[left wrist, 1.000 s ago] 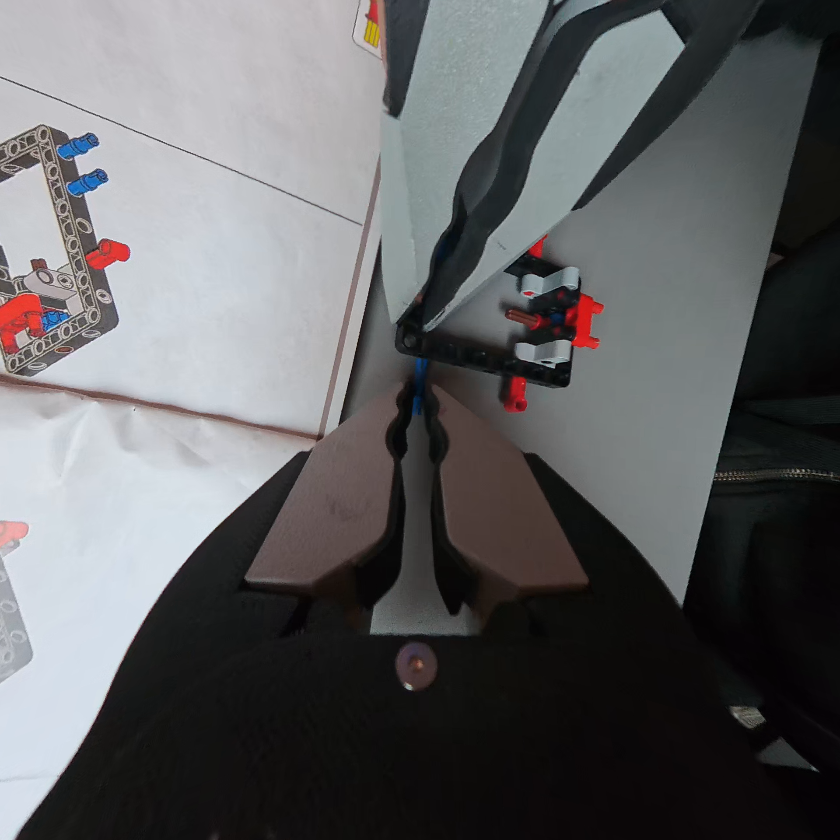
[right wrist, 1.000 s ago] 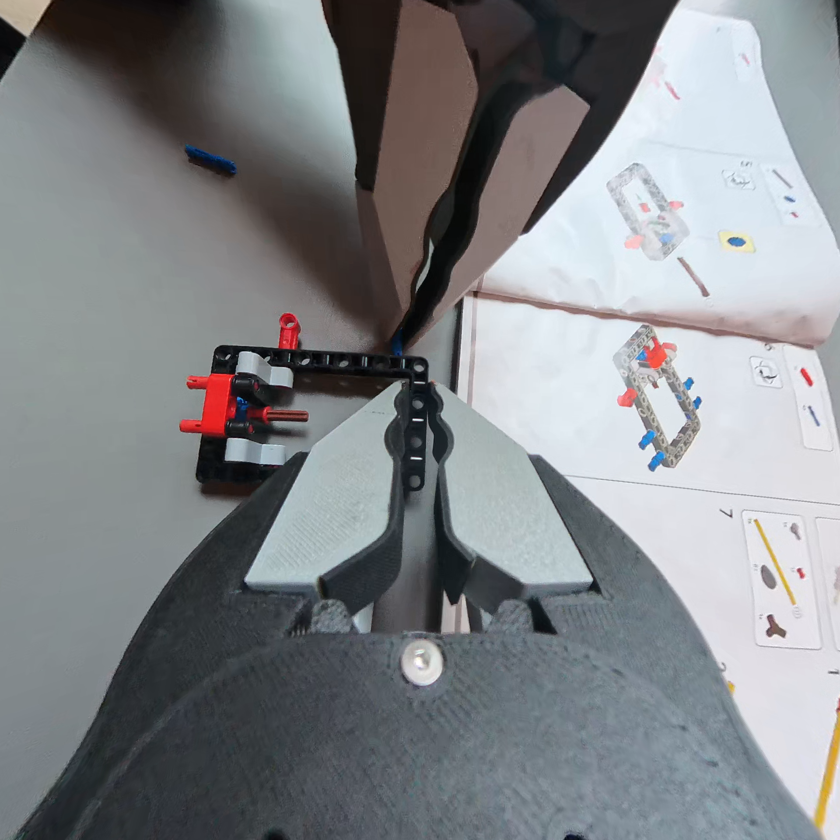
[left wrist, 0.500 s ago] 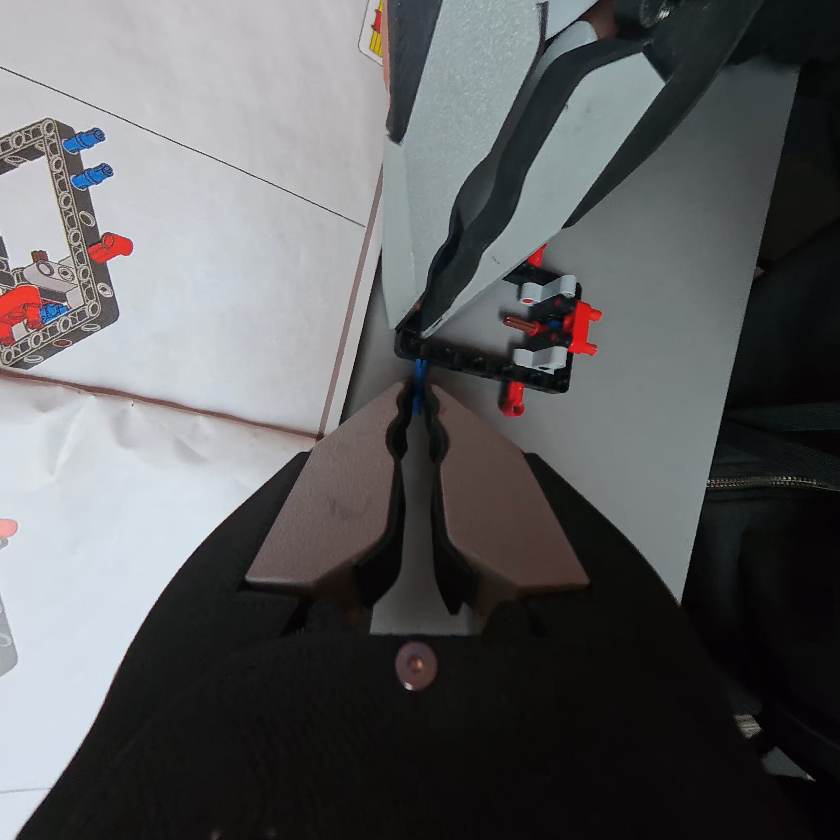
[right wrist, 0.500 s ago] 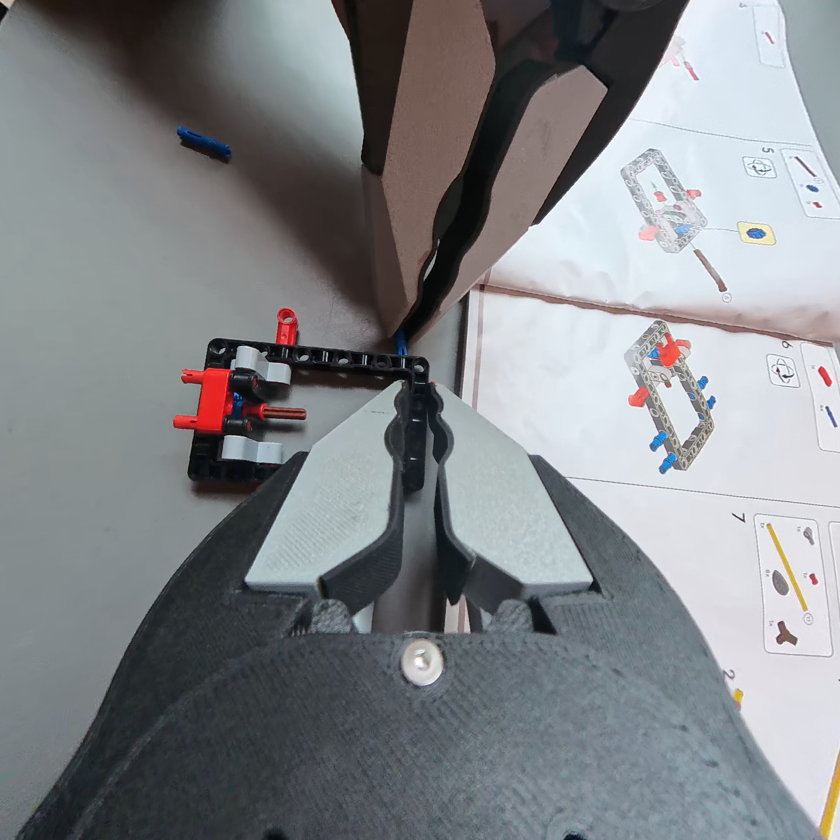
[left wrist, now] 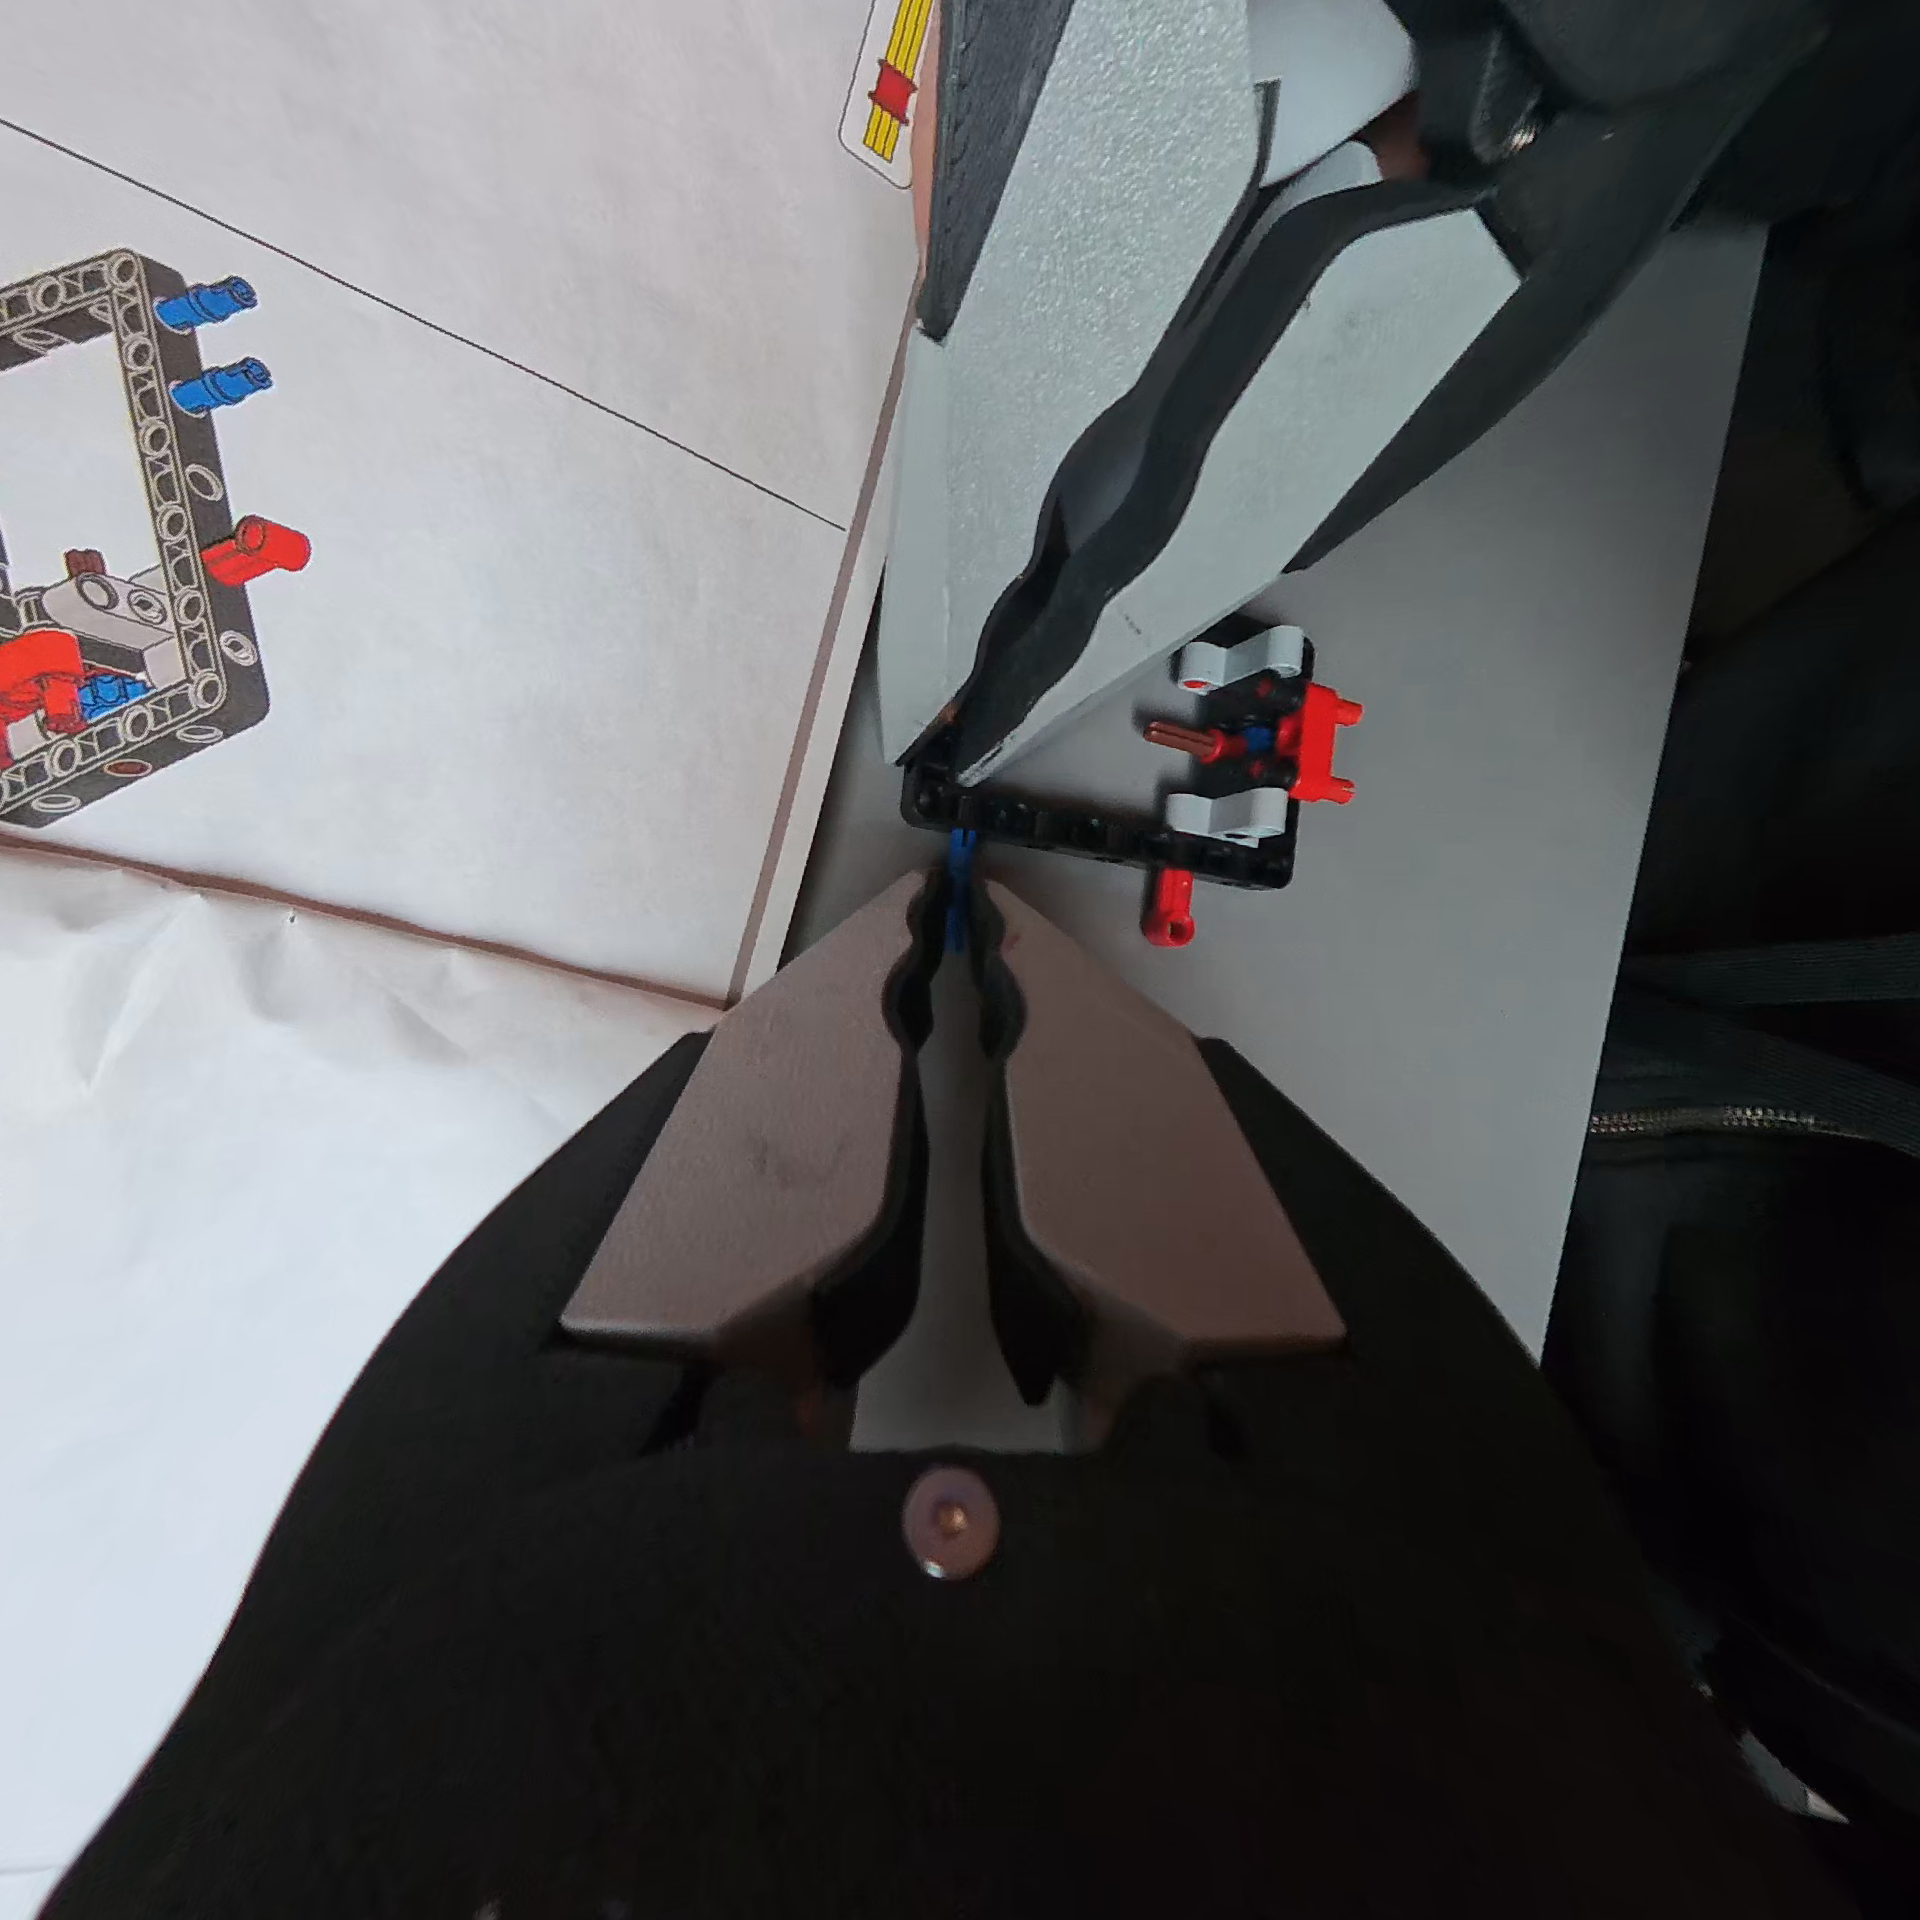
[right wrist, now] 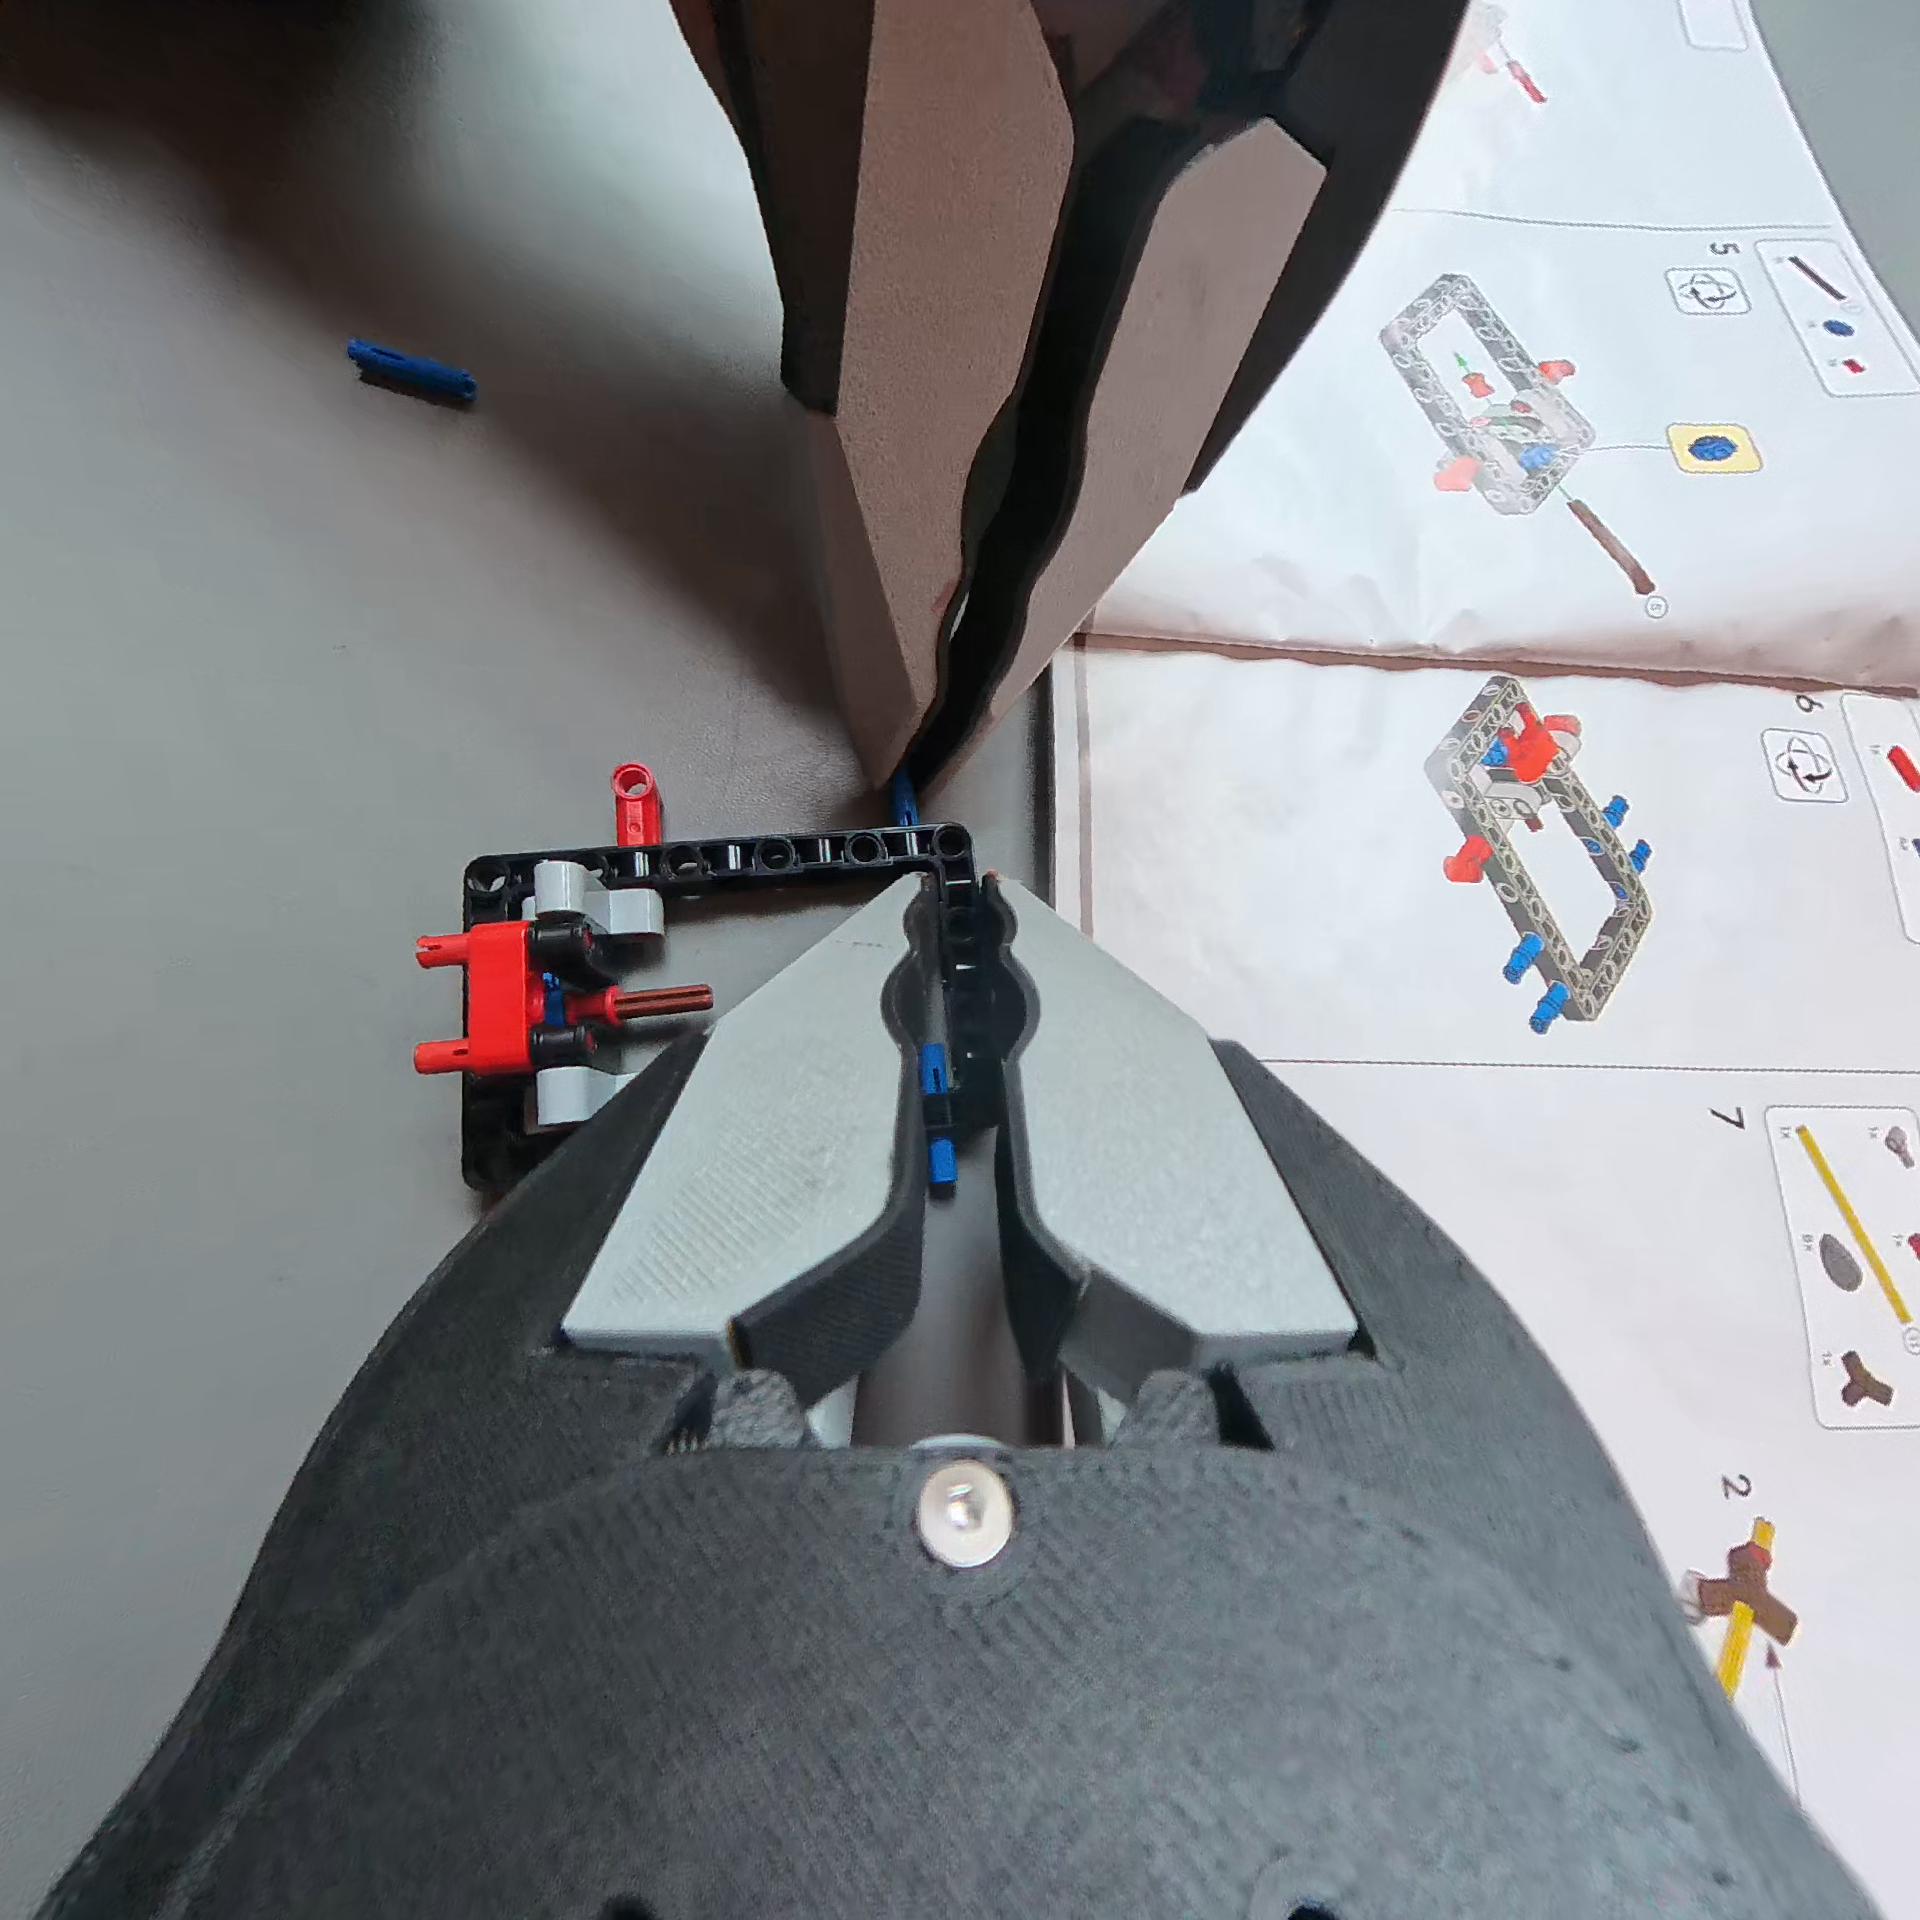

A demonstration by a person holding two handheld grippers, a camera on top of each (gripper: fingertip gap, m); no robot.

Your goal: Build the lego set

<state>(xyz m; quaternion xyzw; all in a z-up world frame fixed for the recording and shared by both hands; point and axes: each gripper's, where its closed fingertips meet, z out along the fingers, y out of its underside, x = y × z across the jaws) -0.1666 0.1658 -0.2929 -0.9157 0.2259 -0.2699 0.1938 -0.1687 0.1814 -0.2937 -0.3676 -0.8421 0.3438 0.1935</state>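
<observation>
- Left gripper: clamped on a blue pin, tip at the black frame.
- Right gripper: clamped on the frame's short end, on the grey table.
- Step: seating pin; next, a straight push home.
- Spare blue pin: well apart.

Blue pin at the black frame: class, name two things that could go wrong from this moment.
1. The left gripper pinches only the blue pin's end; it could tilt and miss the hole.
2. The right gripper clamps one short side of the black frame; pushing might twist it.
</observation>
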